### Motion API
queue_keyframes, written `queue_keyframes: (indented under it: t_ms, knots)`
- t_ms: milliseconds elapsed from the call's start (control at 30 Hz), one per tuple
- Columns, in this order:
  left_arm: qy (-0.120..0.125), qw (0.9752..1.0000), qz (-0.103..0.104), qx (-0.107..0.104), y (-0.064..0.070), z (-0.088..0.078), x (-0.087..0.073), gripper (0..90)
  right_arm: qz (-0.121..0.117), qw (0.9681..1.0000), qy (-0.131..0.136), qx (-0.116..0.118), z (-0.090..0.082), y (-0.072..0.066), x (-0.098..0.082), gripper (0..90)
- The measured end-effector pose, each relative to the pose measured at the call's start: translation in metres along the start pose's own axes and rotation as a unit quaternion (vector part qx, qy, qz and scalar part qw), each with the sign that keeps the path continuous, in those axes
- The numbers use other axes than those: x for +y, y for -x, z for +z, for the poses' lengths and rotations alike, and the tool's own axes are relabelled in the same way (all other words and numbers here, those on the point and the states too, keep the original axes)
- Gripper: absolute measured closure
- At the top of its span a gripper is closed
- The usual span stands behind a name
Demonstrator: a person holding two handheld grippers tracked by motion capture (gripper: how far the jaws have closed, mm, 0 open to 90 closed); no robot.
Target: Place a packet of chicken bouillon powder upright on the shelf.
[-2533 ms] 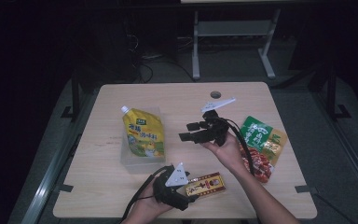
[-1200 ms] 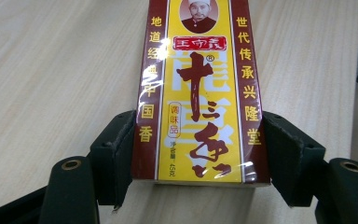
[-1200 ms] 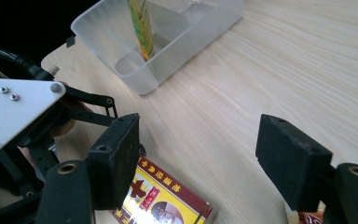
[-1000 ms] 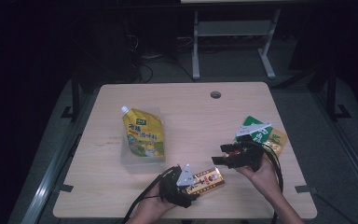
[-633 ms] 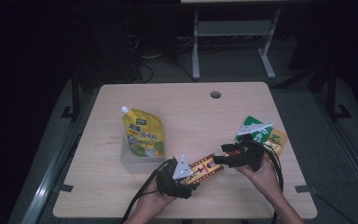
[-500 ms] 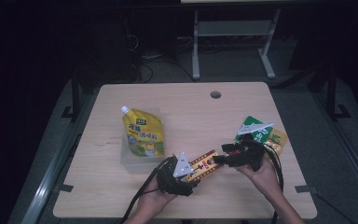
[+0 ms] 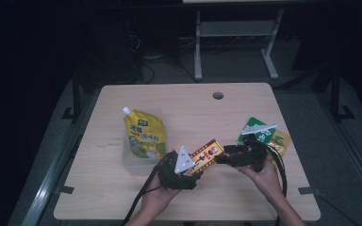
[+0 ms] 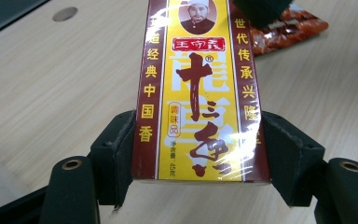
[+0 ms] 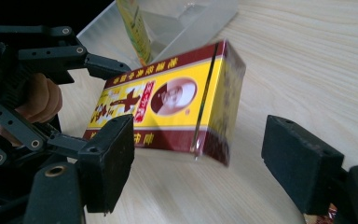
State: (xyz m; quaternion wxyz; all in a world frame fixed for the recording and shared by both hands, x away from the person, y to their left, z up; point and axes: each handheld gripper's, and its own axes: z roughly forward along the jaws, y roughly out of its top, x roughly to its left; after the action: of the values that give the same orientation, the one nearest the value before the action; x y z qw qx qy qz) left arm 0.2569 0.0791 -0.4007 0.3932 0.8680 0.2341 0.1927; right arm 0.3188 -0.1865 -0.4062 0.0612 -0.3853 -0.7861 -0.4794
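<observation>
A yellow and maroon box [image 7: 206,155] with a portrait and red characters is lifted off the wooden table [image 7: 184,108], tilted toward the right. My left gripper [image 7: 194,165] is shut on its near end; in the left gripper view the pads [image 8: 119,154] press both long sides of the box [image 8: 198,93]. My right gripper [image 7: 221,159] stands open at the box's far end. In the right gripper view the box [image 9: 168,107] has its corner between the wide jaws of my right gripper [image 9: 203,154], with a clear gap on the right side. The left gripper [image 9: 28,93] shows behind it.
A yellow spout pouch [image 7: 143,134] lies in a clear plastic tray [image 7: 136,162] at the left. A green and orange snack packet [image 7: 266,136] lies at the right, under the right hand's cable. A round cable hole [image 7: 218,95] is at the table's back.
The left gripper has lifted the box off the table and swung its far end up toward the right gripper. The right gripper came down from mid-table earlier and now holds still.
</observation>
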Motion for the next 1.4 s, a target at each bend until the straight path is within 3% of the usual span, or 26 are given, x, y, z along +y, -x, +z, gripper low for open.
queue_keyframes:
  t_ms: [167, 467, 667, 933, 1100, 1200, 1400]
  knots:
    - [0.016, 0.9996, -0.010, 0.021, 0.000, -0.003, 0.003, 32.2, 0.019, 0.9997, 0.010, 0.015, 0.003, 0.002, 0.000, 24.8]
    - [0.023, 0.9990, -0.018, 0.033, 0.001, -0.002, 0.004, 32.2, 0.047, 0.9967, 0.024, 0.061, 0.011, 0.004, 0.003, 31.7]
    - [0.024, 0.9988, -0.022, 0.036, 0.005, 0.001, 0.003, 32.1, 0.052, 0.9962, 0.029, 0.063, 0.015, 0.002, 0.004, 35.2]
    - [0.017, 0.9986, -0.033, 0.038, 0.008, 0.004, -0.003, 31.9, 0.077, 0.9942, 0.041, 0.063, 0.013, 0.001, 0.005, 46.8]
    - [0.010, 0.9984, -0.039, 0.038, 0.008, 0.007, -0.008, 31.7, 0.090, 0.9907, 0.053, 0.087, 0.011, 0.001, 0.006, 58.9]
    - [0.007, 0.9986, -0.040, 0.035, 0.007, 0.008, -0.010, 31.7, 0.094, 0.9897, 0.051, 0.095, 0.012, -0.001, 0.008, 62.5]
    - [0.007, 0.9988, -0.039, 0.028, 0.007, 0.007, -0.014, 30.3, 0.062, 0.9921, 0.047, 0.098, 0.013, -0.006, 0.013, 65.8]
